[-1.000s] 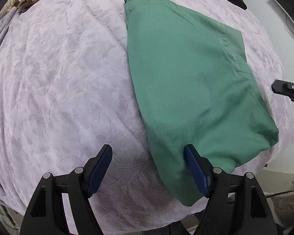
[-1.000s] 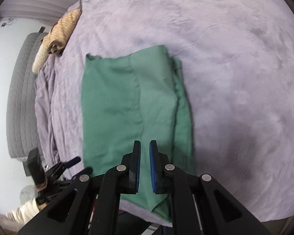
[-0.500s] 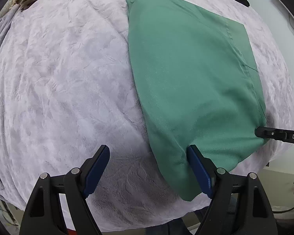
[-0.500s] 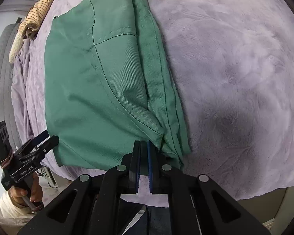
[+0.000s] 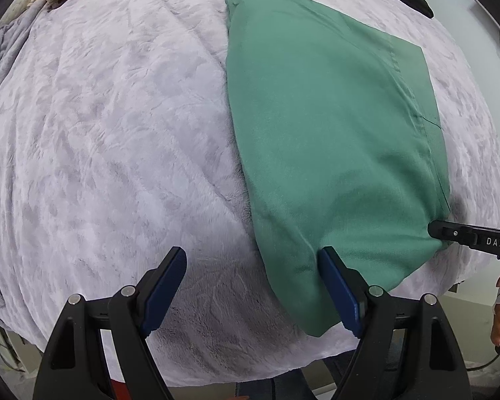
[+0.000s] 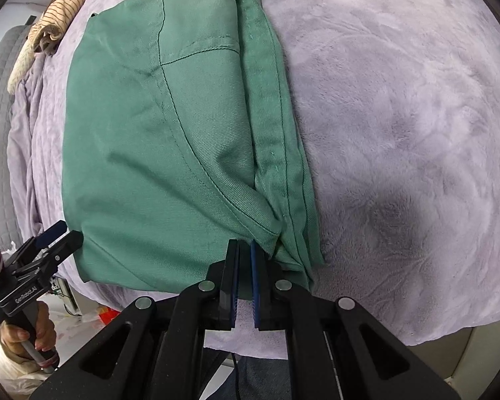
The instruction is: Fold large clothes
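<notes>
Item: green trousers (image 5: 330, 140), folded flat on the lilac blanket (image 5: 110, 140), long axis running from 6 to 12 o'clock away from me. My left claw (image 5: 253, 286) hangs released, jaws wide, straddling the near left edge; cloth lies at 1 o'clock from it. My right claw (image 6: 245, 266) is clenched at the near right corner, apparently empty; trousers spread toward 11 o'clock. I judge the right nearer a grip.

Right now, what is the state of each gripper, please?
Left gripper: open, holding nothing, over the green garment edge.
Right gripper: shut at the garment's near corner; a grip cannot be told.
</notes>
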Demonstrator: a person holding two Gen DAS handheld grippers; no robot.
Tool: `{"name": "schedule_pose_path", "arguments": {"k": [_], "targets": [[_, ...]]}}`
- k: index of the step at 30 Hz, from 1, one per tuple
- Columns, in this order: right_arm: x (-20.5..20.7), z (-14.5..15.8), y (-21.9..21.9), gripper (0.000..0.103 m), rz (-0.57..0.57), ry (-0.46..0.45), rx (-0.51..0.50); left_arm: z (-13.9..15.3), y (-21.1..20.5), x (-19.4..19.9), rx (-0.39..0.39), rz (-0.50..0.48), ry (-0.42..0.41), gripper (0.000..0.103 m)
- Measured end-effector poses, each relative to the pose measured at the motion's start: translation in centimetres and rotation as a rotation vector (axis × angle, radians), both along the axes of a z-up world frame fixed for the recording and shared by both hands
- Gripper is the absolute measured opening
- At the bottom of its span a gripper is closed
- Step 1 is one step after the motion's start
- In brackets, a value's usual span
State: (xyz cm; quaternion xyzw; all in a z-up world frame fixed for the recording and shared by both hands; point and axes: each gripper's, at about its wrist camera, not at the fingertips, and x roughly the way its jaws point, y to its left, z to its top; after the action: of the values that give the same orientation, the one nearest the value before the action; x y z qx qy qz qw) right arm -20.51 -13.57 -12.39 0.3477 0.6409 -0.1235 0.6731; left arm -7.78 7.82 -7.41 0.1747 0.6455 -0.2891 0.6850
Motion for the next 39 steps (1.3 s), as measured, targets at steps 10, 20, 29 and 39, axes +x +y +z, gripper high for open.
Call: {"name": "schedule_pose_path", "arguments": {"k": [10, 20, 29, 39], "targets": [[0.4, 0.1, 1.1, 0.009, 0.017, 0.003, -0.024, 1.2, 0.1, 0.2, 0.038, 0.017, -0.050, 0.103], [2.0, 6.8, -0.9, 0.061, 0.001, -0.177, -0.101, 1.6, -1.0, 2.8, 0.050, 0.072, -0.078, 0.103], [10.3, 4.3, -8.6, 0.063, -0.124, -0.190, -0.048, 2.3, -4.3, 3.5, 0.045, 0.103, -0.096, 0.103], [13.5, 0.3, -12.1, 0.019, -0.140, -0.163, -0.047, 1.4, -5.1, 3.8, 0.066, 0.184, -0.080, 0.103]]}}
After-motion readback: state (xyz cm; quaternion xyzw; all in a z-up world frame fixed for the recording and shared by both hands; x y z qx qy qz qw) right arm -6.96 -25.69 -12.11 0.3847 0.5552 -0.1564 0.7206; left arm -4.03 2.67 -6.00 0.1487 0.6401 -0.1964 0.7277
